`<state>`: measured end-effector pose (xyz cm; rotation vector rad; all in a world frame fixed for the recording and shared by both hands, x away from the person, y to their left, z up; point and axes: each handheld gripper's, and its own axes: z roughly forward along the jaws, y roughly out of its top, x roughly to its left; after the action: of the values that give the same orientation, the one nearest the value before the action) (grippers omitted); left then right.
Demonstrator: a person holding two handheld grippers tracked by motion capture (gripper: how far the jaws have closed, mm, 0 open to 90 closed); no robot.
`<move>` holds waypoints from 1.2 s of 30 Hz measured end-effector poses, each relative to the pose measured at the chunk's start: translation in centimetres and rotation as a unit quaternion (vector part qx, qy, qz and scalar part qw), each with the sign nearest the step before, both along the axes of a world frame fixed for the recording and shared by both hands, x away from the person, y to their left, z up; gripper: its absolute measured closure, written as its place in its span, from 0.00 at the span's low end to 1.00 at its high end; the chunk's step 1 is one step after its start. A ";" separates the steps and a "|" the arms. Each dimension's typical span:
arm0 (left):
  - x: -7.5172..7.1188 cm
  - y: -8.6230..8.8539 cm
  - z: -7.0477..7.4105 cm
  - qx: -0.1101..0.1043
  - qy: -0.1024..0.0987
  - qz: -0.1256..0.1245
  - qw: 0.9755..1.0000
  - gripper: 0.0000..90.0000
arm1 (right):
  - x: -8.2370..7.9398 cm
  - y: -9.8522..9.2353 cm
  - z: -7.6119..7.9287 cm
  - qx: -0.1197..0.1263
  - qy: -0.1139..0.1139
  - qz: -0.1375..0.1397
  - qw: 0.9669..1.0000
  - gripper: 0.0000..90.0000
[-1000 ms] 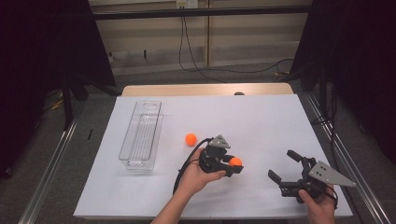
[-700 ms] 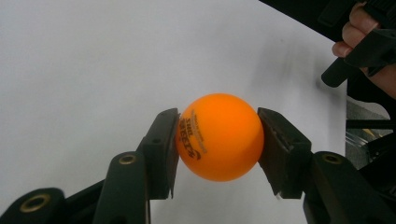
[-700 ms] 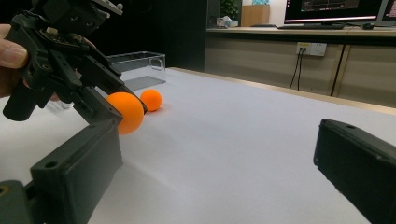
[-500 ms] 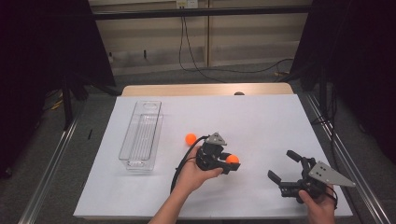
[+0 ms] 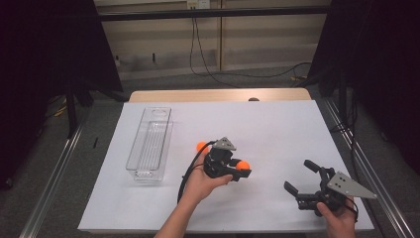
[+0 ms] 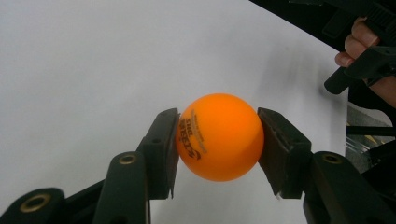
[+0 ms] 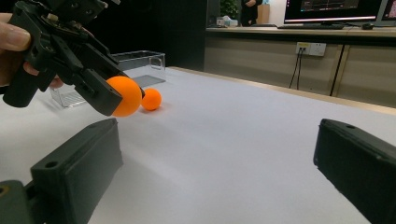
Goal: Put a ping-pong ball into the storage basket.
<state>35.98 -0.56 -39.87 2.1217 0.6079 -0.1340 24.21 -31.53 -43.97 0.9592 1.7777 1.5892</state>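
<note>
My left gripper (image 5: 242,167) is shut on an orange ping-pong ball (image 5: 242,165), held a little above the white table near its middle. In the left gripper view both pads press the printed ball (image 6: 219,137) from either side. A second orange ball (image 5: 201,146) lies on the table just left of that gripper, partly behind it. My right gripper (image 5: 298,175) rests near the front right of the table, jaws wide apart with nothing between them. The right gripper view looks across the table at the held ball (image 7: 123,95) and the loose ball (image 7: 152,99).
A clear, long plastic tray (image 5: 148,144) stands on the left part of the white sheet (image 5: 277,124), with nothing visible in it. A wooden table edge (image 5: 218,94) runs along the far side. Metal rails flank the table on both sides.
The left gripper with its ball has drifted slightly left and away from the front edge, closer to the loose ball. The right gripper has stayed put.
</note>
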 end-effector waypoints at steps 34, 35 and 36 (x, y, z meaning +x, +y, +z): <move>0.9 1.6 0.9 -0.008 -0.001 0.017 1.000 0.56 | -0.2 -0.2 0.0 -0.004 0.001 -0.004 1.000 0.01; 0.9 1.6 0.9 -0.008 0.000 0.018 1.000 0.57 | -0.2 -0.2 0.0 -0.003 0.001 -0.003 1.000 0.01; 0.9 1.7 0.9 -0.008 -0.001 0.019 1.000 0.56 | -0.2 -0.2 0.0 -0.003 0.000 -0.004 1.000 0.01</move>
<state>36.91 1.11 -38.99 2.0940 0.6438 -0.1155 24.02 -31.73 -43.99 0.9619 1.7772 1.5775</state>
